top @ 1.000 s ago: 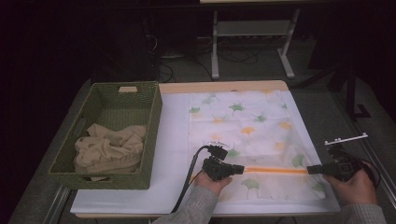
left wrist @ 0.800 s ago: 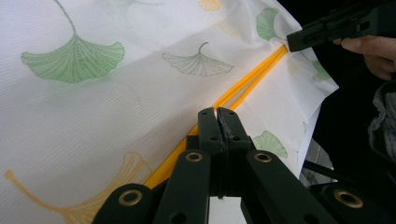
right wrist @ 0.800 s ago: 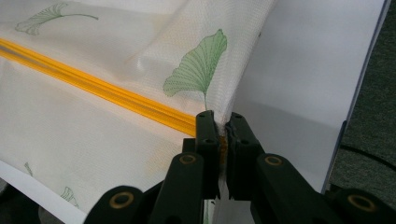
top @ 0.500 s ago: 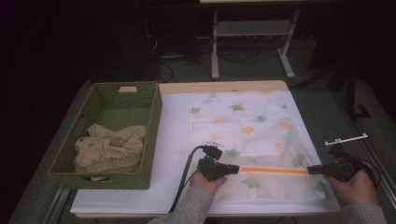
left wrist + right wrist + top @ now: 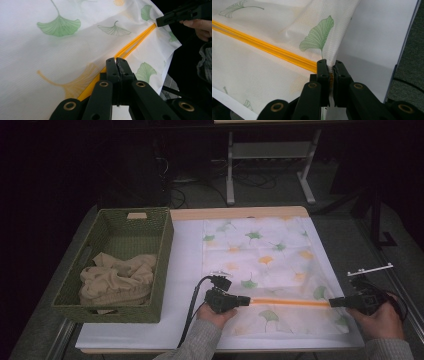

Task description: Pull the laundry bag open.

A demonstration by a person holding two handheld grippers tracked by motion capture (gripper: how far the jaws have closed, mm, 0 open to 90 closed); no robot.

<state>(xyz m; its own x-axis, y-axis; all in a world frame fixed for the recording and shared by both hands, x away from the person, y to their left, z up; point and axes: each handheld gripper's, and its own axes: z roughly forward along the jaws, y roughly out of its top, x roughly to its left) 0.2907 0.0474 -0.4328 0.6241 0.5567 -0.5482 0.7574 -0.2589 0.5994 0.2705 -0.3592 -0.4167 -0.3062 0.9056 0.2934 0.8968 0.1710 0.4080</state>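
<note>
Both tools pinch the cloth's [image 5: 265, 270] orange stripe [image 5: 289, 303]: left tool [image 5: 246, 301] nearer the basket [image 5: 162, 255], right tool [image 5: 333, 303] farther off.

Both forearms enter from 6 o'clock in the high view. Left gripper [image 5: 246, 301] points toward 3 o'clock, jaws pressed together, pinching cloth; hand cupped under it, cable looping toward 7 o'clock. Right gripper [image 5: 332, 303] points toward 9 o'clock, facing the left one, jaws likewise clamped tight on cloth, held level, grey plate above at 12.
</note>
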